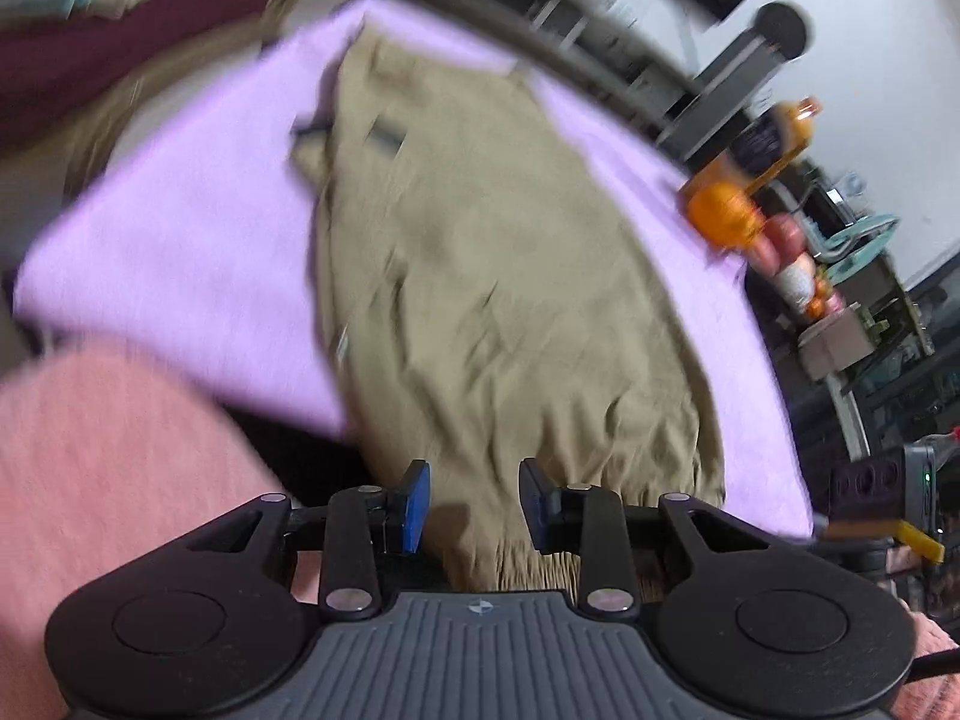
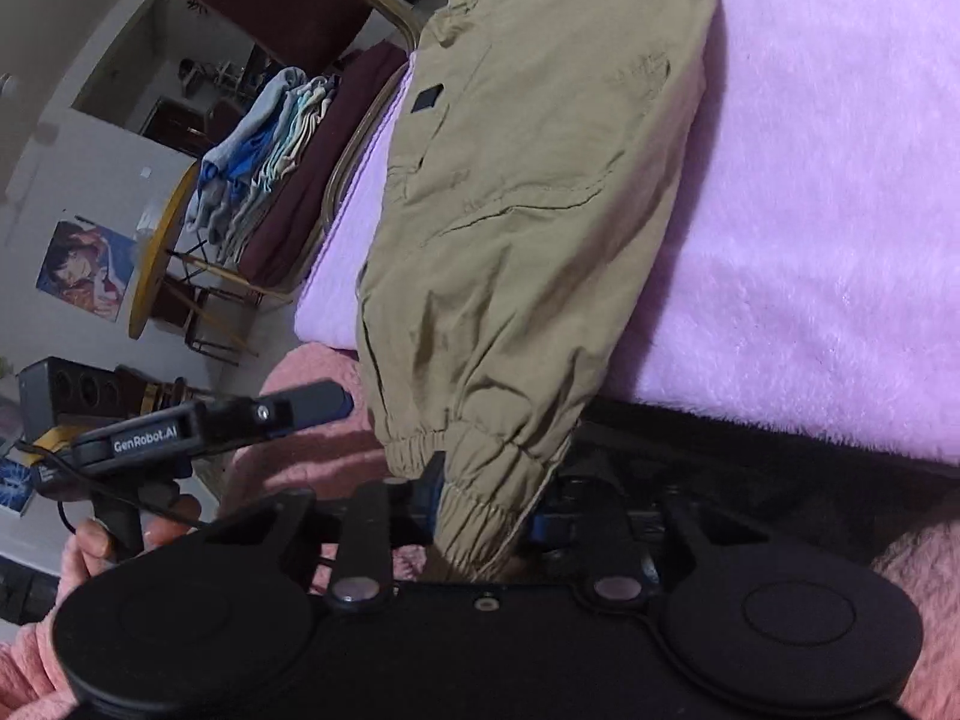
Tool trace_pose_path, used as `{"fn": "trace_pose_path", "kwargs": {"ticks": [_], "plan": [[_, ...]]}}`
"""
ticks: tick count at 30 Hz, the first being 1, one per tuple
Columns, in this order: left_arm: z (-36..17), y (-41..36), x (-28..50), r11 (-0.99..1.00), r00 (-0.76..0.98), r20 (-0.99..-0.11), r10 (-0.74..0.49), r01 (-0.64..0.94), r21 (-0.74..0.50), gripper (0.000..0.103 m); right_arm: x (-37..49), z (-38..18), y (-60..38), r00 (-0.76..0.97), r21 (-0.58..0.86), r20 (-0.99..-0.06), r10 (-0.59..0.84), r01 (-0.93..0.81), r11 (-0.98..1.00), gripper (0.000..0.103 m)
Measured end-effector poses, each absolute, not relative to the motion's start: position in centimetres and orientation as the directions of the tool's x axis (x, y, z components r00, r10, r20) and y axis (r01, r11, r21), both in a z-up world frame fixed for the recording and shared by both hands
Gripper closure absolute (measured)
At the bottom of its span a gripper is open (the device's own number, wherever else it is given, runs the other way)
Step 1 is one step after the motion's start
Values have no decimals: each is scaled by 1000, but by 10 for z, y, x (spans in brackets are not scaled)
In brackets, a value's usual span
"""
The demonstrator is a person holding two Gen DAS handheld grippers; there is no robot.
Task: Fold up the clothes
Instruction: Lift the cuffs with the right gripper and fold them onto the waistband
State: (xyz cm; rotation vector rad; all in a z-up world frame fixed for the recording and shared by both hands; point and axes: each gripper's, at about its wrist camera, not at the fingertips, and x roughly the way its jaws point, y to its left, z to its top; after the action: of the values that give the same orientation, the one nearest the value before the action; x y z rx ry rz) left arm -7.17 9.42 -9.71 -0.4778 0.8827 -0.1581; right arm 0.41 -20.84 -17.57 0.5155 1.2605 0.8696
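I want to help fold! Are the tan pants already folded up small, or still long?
Still long. The khaki jogger pants stretch lengthwise across the pink blanket, legs doubled side by side, both elastic cuffs at the near end.

The left wrist view is taken from low at the near edge of the lilac blanket (image 1: 180, 228), aimed along the khaki jogger trousers (image 1: 480, 276) toward their waistband, and is blurred. The right wrist view is set closer, at the elastic cuffs (image 2: 474, 480), tilted sideways. Trousers and blanket are shared by both views.
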Motion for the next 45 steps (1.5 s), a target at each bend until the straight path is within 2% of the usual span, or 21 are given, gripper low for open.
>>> {"fn": "trace_pose_path", "kwargs": {"ticks": [5,8,11,13,15,19,21,23,26,30,33,37,38,39,40,41,42,43,44,45], "plan": [[-56,72,-43,931,719,-624,-306,87,-355,75,-13,-145,-227,106,836,-510,854,-170,521,86],[-45,56,-11,914,690,-612,-387,200,-352,75,-19,-135,-235,118,873,-463,878,-113,475,86],[-61,35,26,878,565,-673,-477,274,-392,75,-24,-135,-241,109,899,-425,898,-62,433,85],[-76,22,51,852,464,-715,-524,307,-425,80,-27,-136,-240,109,901,-423,900,-51,430,85],[-97,8,70,830,332,-767,-549,324,-454,79,-28,-140,-241,113,904,-421,900,-37,427,85],[-126,-15,84,874,243,-860,-449,322,-365,76,-25,-150,-241,127,895,-442,888,3,445,85],[-118,-14,82,883,270,-859,-436,314,-349,77,-22,-155,-241,123,900,-436,892,28,436,85],[-97,2,72,877,342,-816,-466,304,-373,77,-20,-153,-238,125,907,-420,899,24,420,85],[-51,50,43,830,478,-679,-557,295,-473,72,-13,-148,-237,133,922,-386,913,37,384,85],[1,104,-12,842,648,-554,-522,286,-459,68,-2,-138,-232,163,947,-318,934,90,307,84],[14,140,-43,888,727,-541,-423,213,-409,67,12,-129,-221,214,961,-268,939,124,246,83],[2,169,-62,905,745,-577,-334,85,-416,67,48,-117,-201,322,968,-223,920,181,171,80],[-4,175,-65,901,741,-587,-326,56,-430,67,61,-114,-193,352,967,-228,908,191,169,78],[-9,177,-64,897,736,-595,-322,35,-442,67,75,-113,-185,380,965,-236,894,198,171,72],[-14,179,-63,891,731,-603,-318,14,-453,67,91,-111,-177,400,963,-255,880,191,192,59],[-19,181,-62,886,726,-611,-314,-7,-464,67,108,-108,-169,418,958,-280,864,177,225,50],[-23,183,-61,884,718,-623,-309,-25,-467,67,125,-105,-162,412,949,-315,855,159,273,36],[-27,182,-61,884,712,-632,-306,-33,-465,67,138,-100,-157,390,932,-361,847,138,334,31],[-31,181,-61,885,706,-640,-303,-42,-464,67,142,-92,-156,384,918,-394,835,116,380,31],[-34,178,-59,888,703,-647,-296,-46,-457,67,141,-84,-158,386,910,-402,831,69,408,27]]}}
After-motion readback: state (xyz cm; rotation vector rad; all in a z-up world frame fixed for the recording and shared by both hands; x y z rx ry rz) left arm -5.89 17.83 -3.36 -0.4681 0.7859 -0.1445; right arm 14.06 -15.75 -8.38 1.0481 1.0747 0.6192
